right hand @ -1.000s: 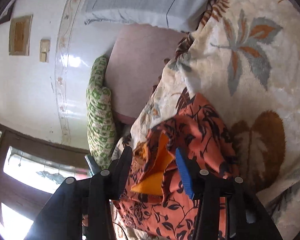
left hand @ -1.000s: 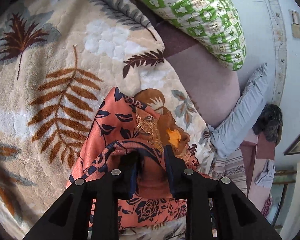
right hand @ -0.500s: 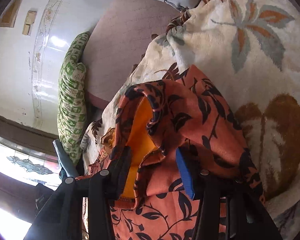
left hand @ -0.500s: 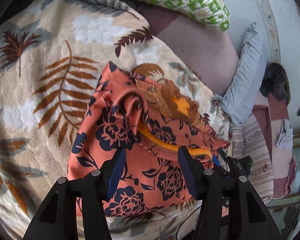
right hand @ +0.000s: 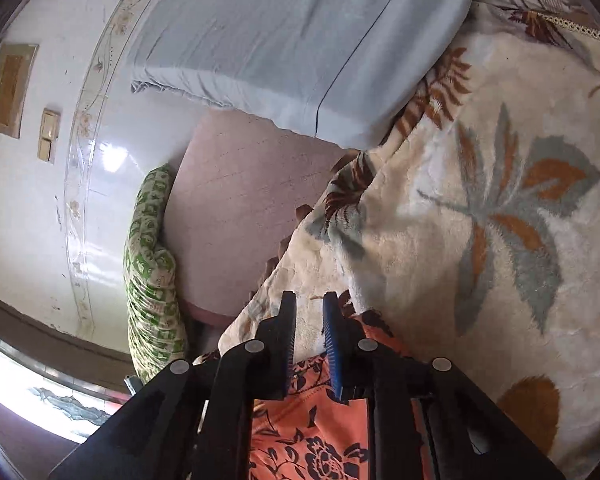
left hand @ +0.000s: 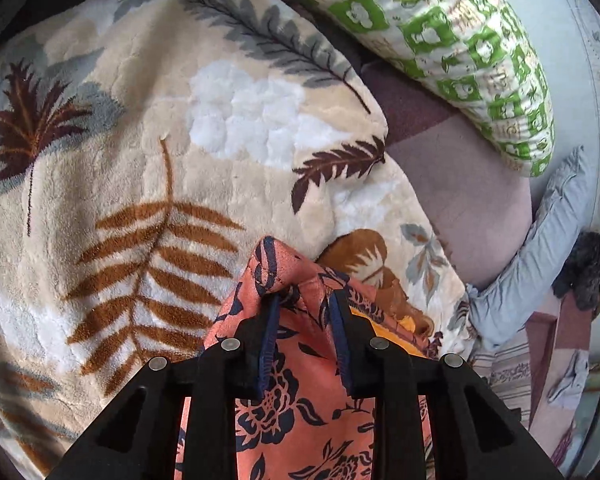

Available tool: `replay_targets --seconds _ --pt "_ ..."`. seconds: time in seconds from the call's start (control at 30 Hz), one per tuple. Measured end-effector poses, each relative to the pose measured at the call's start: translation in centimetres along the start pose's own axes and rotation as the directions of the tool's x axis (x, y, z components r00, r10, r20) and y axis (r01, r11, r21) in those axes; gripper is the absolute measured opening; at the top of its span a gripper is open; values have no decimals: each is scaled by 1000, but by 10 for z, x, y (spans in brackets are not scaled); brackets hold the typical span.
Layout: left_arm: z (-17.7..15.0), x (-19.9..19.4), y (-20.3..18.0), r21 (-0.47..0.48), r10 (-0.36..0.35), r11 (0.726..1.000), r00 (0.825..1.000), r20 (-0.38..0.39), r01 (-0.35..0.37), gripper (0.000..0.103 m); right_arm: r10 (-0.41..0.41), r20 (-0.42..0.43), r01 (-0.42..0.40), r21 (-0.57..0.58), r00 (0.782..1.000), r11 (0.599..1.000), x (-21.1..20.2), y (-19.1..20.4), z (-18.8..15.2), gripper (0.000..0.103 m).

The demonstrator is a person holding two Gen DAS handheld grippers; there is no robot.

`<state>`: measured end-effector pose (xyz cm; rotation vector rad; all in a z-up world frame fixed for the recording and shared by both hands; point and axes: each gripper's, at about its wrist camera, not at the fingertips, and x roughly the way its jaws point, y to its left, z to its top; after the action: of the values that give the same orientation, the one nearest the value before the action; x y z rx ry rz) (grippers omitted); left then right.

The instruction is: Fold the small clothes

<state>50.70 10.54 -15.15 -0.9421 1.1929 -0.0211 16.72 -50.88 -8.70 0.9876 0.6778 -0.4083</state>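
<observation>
The left gripper (left hand: 304, 300) pinches a raised fold of an orange floral garment (left hand: 296, 408), which drapes beneath it onto a leaf-patterned blanket (left hand: 140, 160). The right gripper (right hand: 309, 304) has its fingers narrowly parted with nothing between them; the same garment (right hand: 312, 432) lies beneath it.
</observation>
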Motion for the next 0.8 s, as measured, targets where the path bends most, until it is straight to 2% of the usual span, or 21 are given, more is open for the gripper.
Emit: replay_targets --seconds 0.1,0.2,0.3,0.43,0.5,0.6,0.63,0.7,0.8 --pt "-7 -14 17 1 -26 1000 1000 -6 26 29 -6 -64 3 -51 998 999 -11 -7 -21 28" --pt "-34 -43 47 44 -4 999 1000 -23 5 38 -44 -112 31 -111 993 993 -26 -16 -49 36" --pt "-62 -57 67 89 18 996 998 -67 -12 40 -82 -138 62 -145 987 988 -41 -24 -75 37" --pt "-90 -76 85 94 -21 995 996 -92 30 42 -86 -147 64 -149 985 987 -58 -27 -96 40" --pt "-95 -84 79 113 -30 993 995 -95 40 42 -62 -140 40 -157 988 987 -63 -19 -99 40" --pt "-98 -82 52 162 -21 986 997 -80 34 52 8 -145 -32 -161 989 986 -56 3 -103 48" --pt "-103 -78 43 185 -14 982 996 -83 29 54 37 -162 -63 -158 986 985 -48 10 -106 52" --pt "-104 -62 23 228 11 974 995 -95 11 54 78 -213 -112 -155 974 982 -25 25 -112 53" --pt "-101 -34 -2 275 24 961 993 -115 9 54 85 -278 -139 -180 957 974 15 44 -124 53"
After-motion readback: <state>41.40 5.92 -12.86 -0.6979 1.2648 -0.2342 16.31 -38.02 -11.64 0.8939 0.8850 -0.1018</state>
